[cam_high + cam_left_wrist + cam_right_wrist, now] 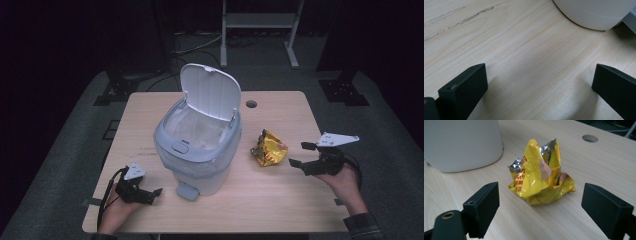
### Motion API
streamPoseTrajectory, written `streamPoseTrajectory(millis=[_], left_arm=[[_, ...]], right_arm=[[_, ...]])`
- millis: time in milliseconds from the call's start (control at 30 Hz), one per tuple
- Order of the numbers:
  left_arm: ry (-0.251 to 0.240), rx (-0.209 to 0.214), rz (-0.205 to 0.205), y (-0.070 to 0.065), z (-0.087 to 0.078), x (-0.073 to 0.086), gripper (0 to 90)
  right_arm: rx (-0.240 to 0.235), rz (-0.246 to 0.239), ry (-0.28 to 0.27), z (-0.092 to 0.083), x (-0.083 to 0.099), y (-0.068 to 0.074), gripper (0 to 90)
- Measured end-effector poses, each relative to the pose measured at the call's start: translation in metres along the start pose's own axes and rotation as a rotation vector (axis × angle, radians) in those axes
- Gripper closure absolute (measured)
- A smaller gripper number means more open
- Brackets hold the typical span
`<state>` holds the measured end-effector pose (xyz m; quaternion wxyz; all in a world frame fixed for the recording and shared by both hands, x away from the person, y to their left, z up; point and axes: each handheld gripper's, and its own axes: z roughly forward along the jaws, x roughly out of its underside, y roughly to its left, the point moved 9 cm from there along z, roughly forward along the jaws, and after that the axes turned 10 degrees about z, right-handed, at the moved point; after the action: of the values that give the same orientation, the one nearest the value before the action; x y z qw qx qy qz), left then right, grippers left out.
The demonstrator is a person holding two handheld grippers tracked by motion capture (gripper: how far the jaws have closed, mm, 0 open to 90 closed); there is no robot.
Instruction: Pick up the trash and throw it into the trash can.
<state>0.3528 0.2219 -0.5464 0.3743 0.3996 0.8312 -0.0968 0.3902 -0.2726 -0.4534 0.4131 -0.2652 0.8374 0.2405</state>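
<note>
Approach step: right tongs (540,195) apart, lined up on crumpled wrapper (540,176), not touching. Left tongs (539,82) apart, empty, resting on counter (524,50). Next: advance, clamp wrapper, lift to open bin (200,135).

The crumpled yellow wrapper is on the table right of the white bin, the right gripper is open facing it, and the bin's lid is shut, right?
Not quite: the bin has its lid flipped up, as the high view shows. The rest holds.
</note>
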Motion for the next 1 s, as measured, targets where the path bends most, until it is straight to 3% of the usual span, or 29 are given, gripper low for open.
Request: streamPoseTrajectory(millis=[167,467,1000], left_arm=[[-0.001,-0.001,0.000,0.000,0.000,0.000,0.0],[0.001,0.000,0.000,0.000,0.000,0.000,0.0],[-0.002,-0.001,0.000,0.000,0.000,0.000,0.0]], right_arm=[[-0.009,-0.012,-0.008,0.003,-0.008,0.001,16.8],[-0.053,-0.040,-0.024,0.014,-0.021,0.005,33.5],[-0.076,-0.086,0.016,0.042,-0.028,0.000,52.9]])
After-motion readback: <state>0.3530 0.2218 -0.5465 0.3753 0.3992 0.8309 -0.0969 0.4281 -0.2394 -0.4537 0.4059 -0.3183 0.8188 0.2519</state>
